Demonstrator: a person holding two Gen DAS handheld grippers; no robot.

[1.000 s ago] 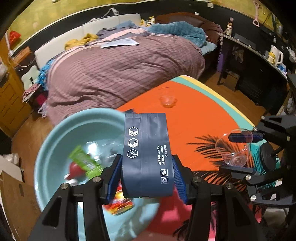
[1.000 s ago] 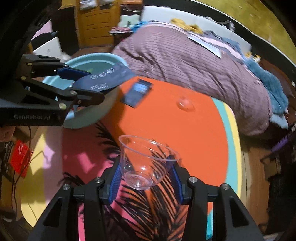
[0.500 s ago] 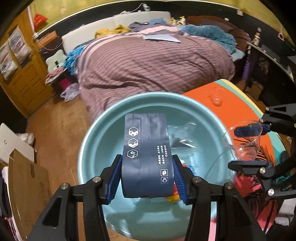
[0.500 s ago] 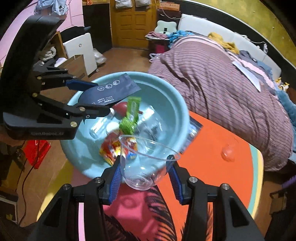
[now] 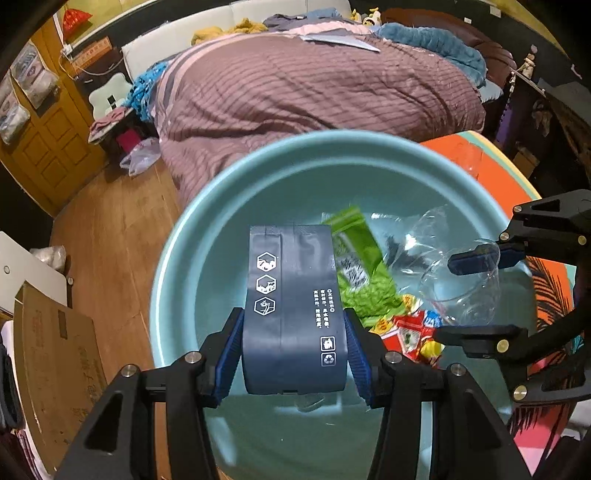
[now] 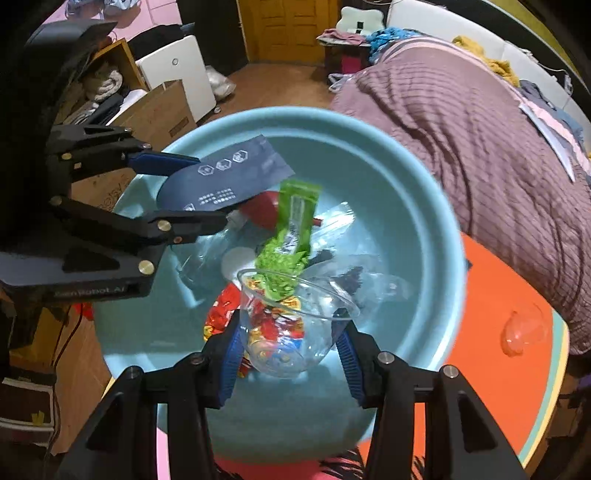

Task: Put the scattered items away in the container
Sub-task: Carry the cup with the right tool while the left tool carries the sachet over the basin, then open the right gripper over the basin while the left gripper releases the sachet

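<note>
Nearest in the left wrist view, the left gripper (image 5: pixel 294 345) is clamped partway closed on a dark blue pouch (image 5: pixel 293 314), its blue pads pressing both side edges so the pouch stands up between them over a pale blue basin (image 5: pixel 177 258). In the right wrist view the right gripper (image 6: pixel 290 354) likewise grips a clear plastic cup (image 6: pixel 284 325) by its sides, mouth tilted away, also held above the basin. Inside the basin lie a green packet (image 6: pixel 291 236), a red and yellow wrapper (image 6: pixel 221 310), a red-capped item, clear plastic bags and a white round lid, all heaped toward the middle. The basin sits at the edge of the surface (image 6: pixel 491 295), whose cover is bright orange with a teal and yellow border and a dark palm-leaf print on pink near the grippers. On the orange part, well apart from the basin, a second clear cup (image 6: pixel 522 328) lies by itself. Just beyond the surface stands a bed (image 5: pixel 314 85) under a purple-brown striped quilt, with a blue fuzzy blanket, yellow cloth and papers toward its far end. On the wooden floor (image 5: pixel 110 206) to the side are a cardboard box (image 5: pixel 55 362) and a white panel, and farther off a wooden door (image 6: pixel 291 22) and a small white stand with clothes on it.
</note>
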